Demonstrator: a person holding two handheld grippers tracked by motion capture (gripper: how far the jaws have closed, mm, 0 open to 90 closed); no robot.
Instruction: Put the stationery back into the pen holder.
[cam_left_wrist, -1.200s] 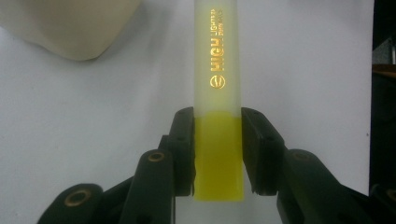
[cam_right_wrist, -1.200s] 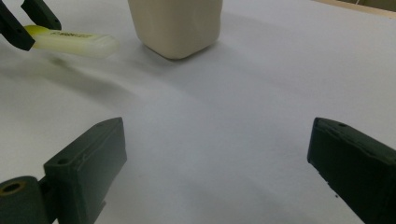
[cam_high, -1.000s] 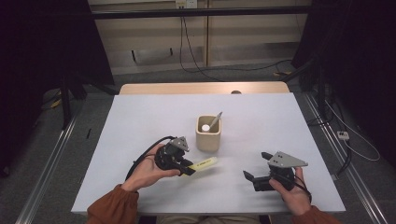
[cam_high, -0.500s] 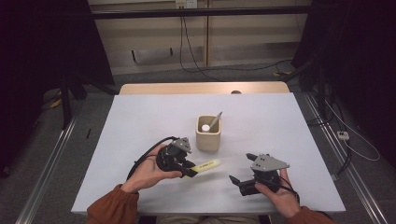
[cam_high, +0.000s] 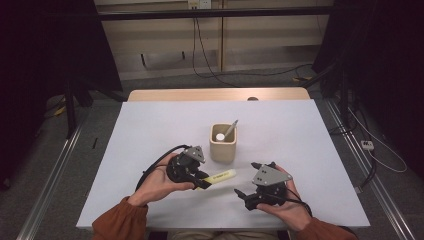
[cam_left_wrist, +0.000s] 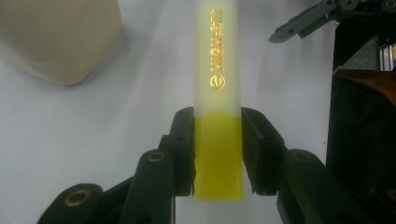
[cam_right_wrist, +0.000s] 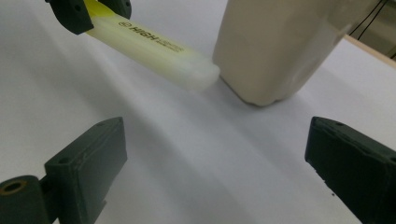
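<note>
My left gripper (cam_high: 201, 183) is shut on the yellow end of a highlighter (cam_high: 220, 176), held just above the white table. In the left gripper view both pads press the yellow barrel (cam_left_wrist: 218, 154), and the pale translucent part points away. My right gripper (cam_high: 242, 197) sits to the right of it, jaws open and aimed left at the highlighter's free end. In the right gripper view its jaws (cam_right_wrist: 224, 163) stand wide apart with nothing between them. There the highlighter (cam_right_wrist: 154, 46) lies ahead, its tip close to the beige cup (cam_right_wrist: 280, 46).
The beige cup (cam_high: 223, 145) stands just beyond both grippers and holds a white round object and a thin stick. The white table (cam_high: 150, 130) has bare room left, right and behind. A black cable trails from the left gripper.
My right gripper has moved left across the table toward the highlighter's free end. The left gripper and the highlighter have stayed in place.
</note>
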